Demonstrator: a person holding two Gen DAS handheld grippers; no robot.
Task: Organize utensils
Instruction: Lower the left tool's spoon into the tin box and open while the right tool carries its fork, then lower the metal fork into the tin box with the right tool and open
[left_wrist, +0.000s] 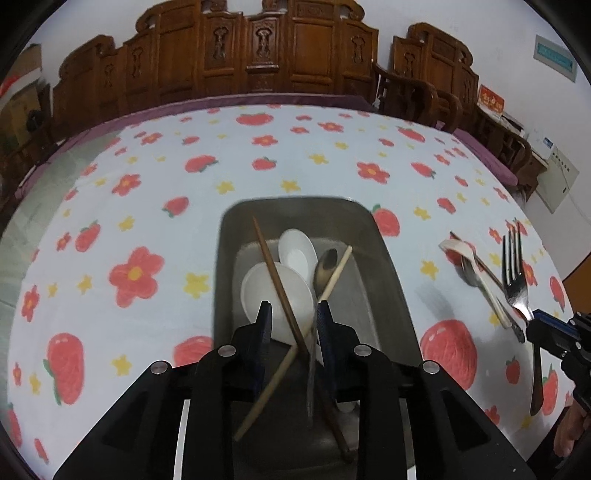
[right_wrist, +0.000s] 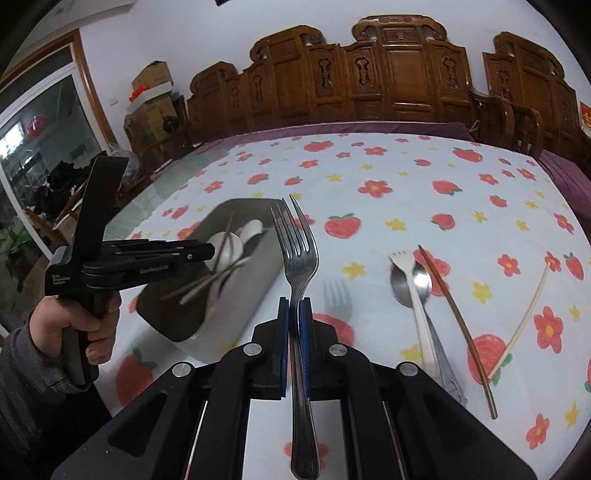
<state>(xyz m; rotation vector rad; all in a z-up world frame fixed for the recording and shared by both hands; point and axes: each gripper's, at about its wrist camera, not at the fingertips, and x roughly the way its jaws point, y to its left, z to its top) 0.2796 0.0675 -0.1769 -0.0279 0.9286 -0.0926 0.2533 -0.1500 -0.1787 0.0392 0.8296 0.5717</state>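
A steel tray (left_wrist: 384, 280) holds two white spoons (left_wrist: 295, 251), a metal spoon (left_wrist: 325, 266), a dark chopstick (left_wrist: 273, 269) and a pale chopstick (left_wrist: 336, 273). My left gripper (left_wrist: 293, 312) is open above the tray's near end; the utensils cross between its fingers. My right gripper (right_wrist: 294, 308) is shut on a metal fork (right_wrist: 297, 251), held above the cloth right of the tray (right_wrist: 258, 258). The fork also shows in the left wrist view (left_wrist: 515, 273). On the cloth lie a white spork (right_wrist: 412, 291), a metal spoon (right_wrist: 419, 280), a dark chopstick (right_wrist: 458, 325) and a pale chopstick (right_wrist: 524, 317).
The table has a white cloth with strawberries and flowers (left_wrist: 147, 206). Carved wooden chairs (left_wrist: 258, 55) stand along its far side. A glass door (right_wrist: 40, 147) and stacked boxes (right_wrist: 151, 92) are at the left.
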